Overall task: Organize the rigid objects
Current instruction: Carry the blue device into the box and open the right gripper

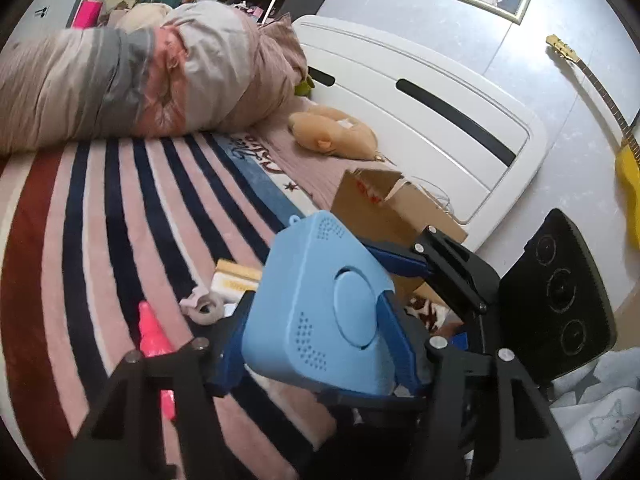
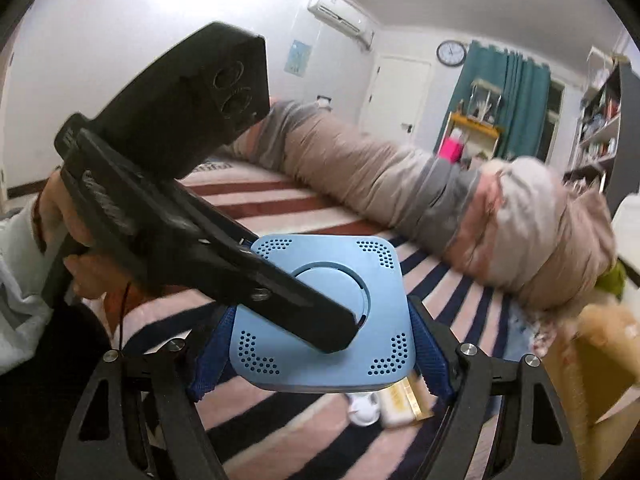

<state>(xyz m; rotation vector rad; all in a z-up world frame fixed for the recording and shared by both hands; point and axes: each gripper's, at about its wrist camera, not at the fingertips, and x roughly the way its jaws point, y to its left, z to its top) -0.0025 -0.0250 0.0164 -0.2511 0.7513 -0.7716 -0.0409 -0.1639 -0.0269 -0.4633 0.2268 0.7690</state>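
Observation:
A light blue square box point(image 1: 320, 312) with dotted vent holes and a round lid is held above the striped bed. It also shows in the right wrist view point(image 2: 320, 304). My left gripper point(image 1: 316, 344) is shut on it, one blue finger point(image 1: 394, 340) against each side. My right gripper point(image 2: 320, 340) is shut on the same box from another side, with blue fingers point(image 2: 428, 348) pressed on its edges. The left gripper's black body point(image 2: 180, 216) crosses over the box top in the right wrist view. The right gripper's body point(image 1: 460, 272) shows behind the box in the left wrist view.
A cardboard box point(image 1: 384, 204) stands open on the bed by the white headboard point(image 1: 420, 112). A pink cone point(image 1: 154, 332), a white tape dispenser point(image 1: 204, 304) and a cream-yellow packet point(image 1: 236, 276) lie on the striped blanket point(image 1: 100, 240). A rolled quilt point(image 1: 120, 80) lies behind.

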